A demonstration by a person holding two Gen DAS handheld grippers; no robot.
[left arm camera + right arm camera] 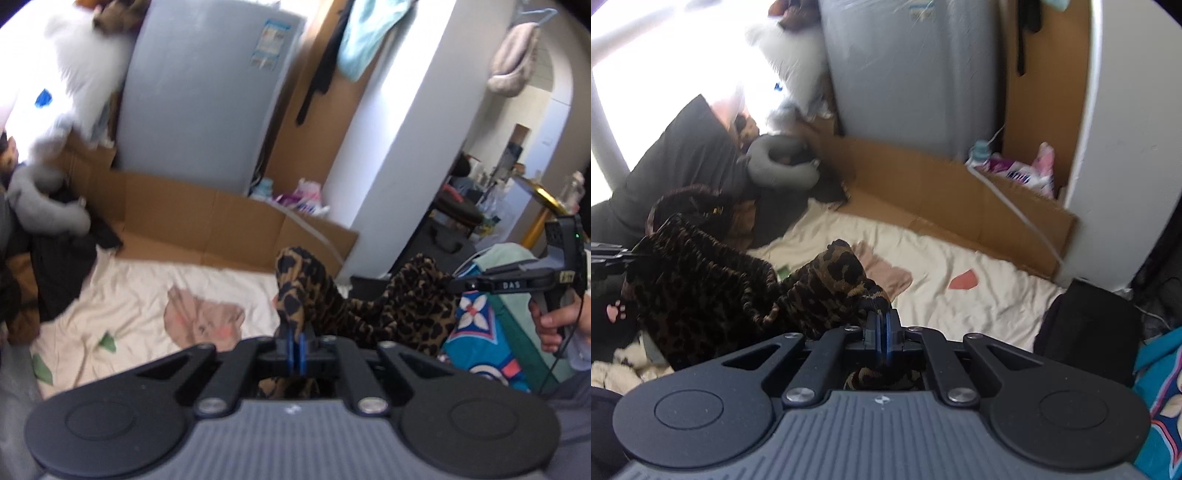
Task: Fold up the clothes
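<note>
A leopard-print garment (388, 306) hangs stretched between both grippers above a cream bedsheet (122, 299). My left gripper (296, 341) is shut on one bunched corner of it, which sticks up past the blue pads. In the right wrist view the same leopard-print garment (713, 291) sags to the left, and my right gripper (885, 326) is shut on its other corner. The right gripper (452, 285) also shows at the right edge of the left wrist view, held by a hand (554, 321).
A grey fridge (207, 96) stands behind flattened cardboard (229, 225) at the bed's far side. A grey neck pillow (779, 162) and dark clothes (62, 266) lie at the left. A white wall corner (406, 129) and a black box (1089, 328) are on the right.
</note>
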